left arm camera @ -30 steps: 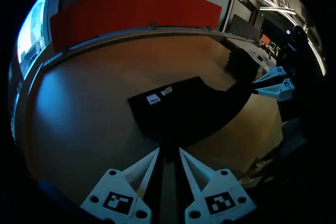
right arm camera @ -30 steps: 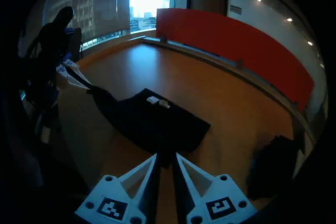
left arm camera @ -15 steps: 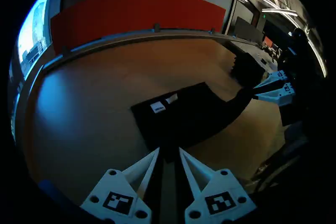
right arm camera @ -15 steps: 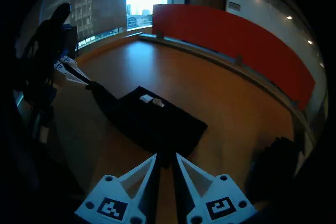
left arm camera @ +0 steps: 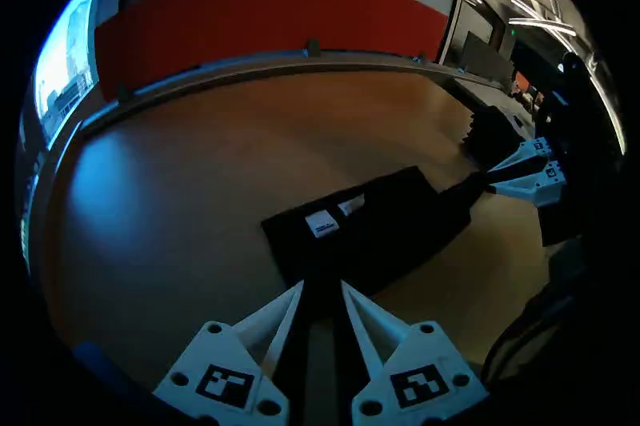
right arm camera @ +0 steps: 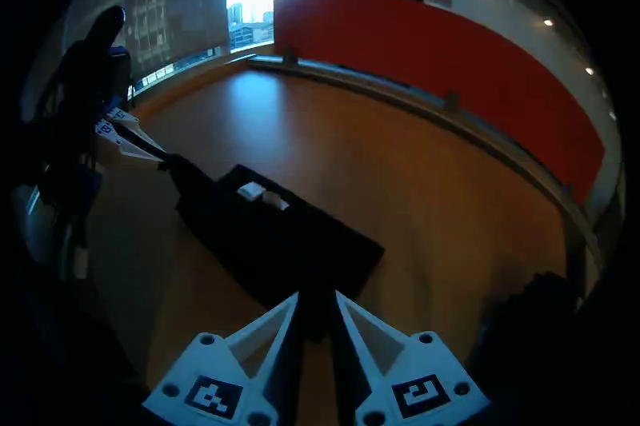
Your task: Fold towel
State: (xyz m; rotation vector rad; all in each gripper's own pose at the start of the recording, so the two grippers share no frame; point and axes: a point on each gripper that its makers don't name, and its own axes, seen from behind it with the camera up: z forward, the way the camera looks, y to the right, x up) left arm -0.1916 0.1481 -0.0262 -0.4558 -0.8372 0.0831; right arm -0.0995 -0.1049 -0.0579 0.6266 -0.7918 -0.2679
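"Where was the towel?"

"The towel (left arm camera: 392, 222) lay dark and mostly flat on the wooden table (left arm camera: 184, 170), drawn out between the two pairs of tongs. Two small white tags (left arm camera: 324, 224) sat on its upper face, side by side, near the edge farther from the tongs."

"And the left tongs?"

"The left tongs (left arm camera: 322, 298) were closed on the near edge of the cloth. Dark fabric ran up between the two fingers, and both pressed on it."

"The right tongs as well?"

"Yes. In the right gripper view the right tongs (right arm camera: 318, 308) were clamped the same way on the towel's other end. From the left gripper view they appeared farther off at the right, with the towel's corner drawn to a narrow point at their tips. In the right gripper view the left tongs looked the same, small at the left, pinching a corner pulled to a point."

"Anything else on the table?"

"A dark heap (left arm camera: 492, 134) sat near the right tongs, apart from the towel. I could not tell what it was. A long red panel (left arm camera: 264, 14) ran behind the table's far edge."
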